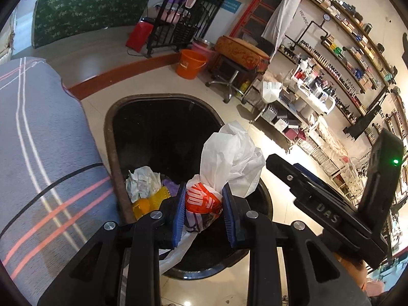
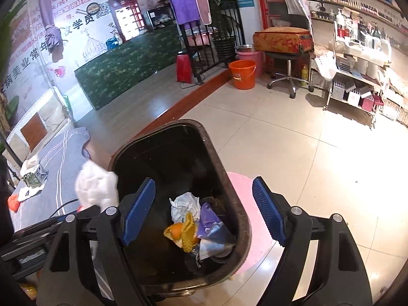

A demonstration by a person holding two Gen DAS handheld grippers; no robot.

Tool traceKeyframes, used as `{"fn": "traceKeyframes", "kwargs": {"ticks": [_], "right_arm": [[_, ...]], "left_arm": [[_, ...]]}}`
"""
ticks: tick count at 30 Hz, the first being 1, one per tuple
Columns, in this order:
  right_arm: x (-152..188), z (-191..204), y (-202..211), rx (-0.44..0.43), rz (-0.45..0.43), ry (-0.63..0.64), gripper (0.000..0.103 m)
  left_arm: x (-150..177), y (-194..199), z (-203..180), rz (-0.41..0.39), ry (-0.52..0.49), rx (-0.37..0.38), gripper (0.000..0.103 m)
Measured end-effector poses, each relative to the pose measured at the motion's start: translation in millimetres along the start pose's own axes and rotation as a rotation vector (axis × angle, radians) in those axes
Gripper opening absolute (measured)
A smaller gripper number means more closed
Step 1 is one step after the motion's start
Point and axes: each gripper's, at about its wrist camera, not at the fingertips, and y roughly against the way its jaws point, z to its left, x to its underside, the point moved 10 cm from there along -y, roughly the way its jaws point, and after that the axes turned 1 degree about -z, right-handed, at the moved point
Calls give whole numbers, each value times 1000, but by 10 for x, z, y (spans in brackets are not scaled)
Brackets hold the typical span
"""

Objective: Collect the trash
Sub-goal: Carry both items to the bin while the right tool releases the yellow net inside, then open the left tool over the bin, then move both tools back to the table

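My left gripper (image 1: pixel 202 207) is shut on a crumpled white plastic bag with an orange print (image 1: pixel 224 163), held over the black trash bin (image 1: pixel 112 137). Down in the bin lies trash (image 1: pixel 146 191): white paper, yellow and orange scraps, purple wrap. In the right wrist view my right gripper (image 2: pixel 204 210) stands open above the same bin (image 2: pixel 242 219), nothing between its blue pads, and the trash (image 2: pixel 193 221) lies directly below it. The white bag (image 2: pixel 95 186) shows blurred at the bin's left edge in that view. The right gripper's body (image 1: pixel 331 204) appears at the right of the left wrist view.
A grey striped bed cover (image 1: pixel 38 153) lies left of the bin. An orange bucket (image 2: pixel 242 74), a wheeled stool with an orange cushion (image 2: pixel 283 40) and a stocked cart (image 2: pixel 357 58) stand across the tiled floor. A pink stool (image 2: pixel 255 219) sits beside the bin.
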Motion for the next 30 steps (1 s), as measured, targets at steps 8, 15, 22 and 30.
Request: {"fn": "traceKeyframes", "kwargs": {"ticks": [8,15,22,30], "right_arm": [[-17,-149,-9,25,-5,-24,84],[-72,-395,-29,75,-17,-95,89],[-6,-349,-108,58,13,-126,89],[46,124,-145,-12,30,-41,89]], "left_arm": [[67,-94,28,31,11,-6,59],[35,133,-30,-25,55,32,89],[-7,476,-45,-128,20,-14,97],[-31,723,132,-165,39,-50,97]]}}
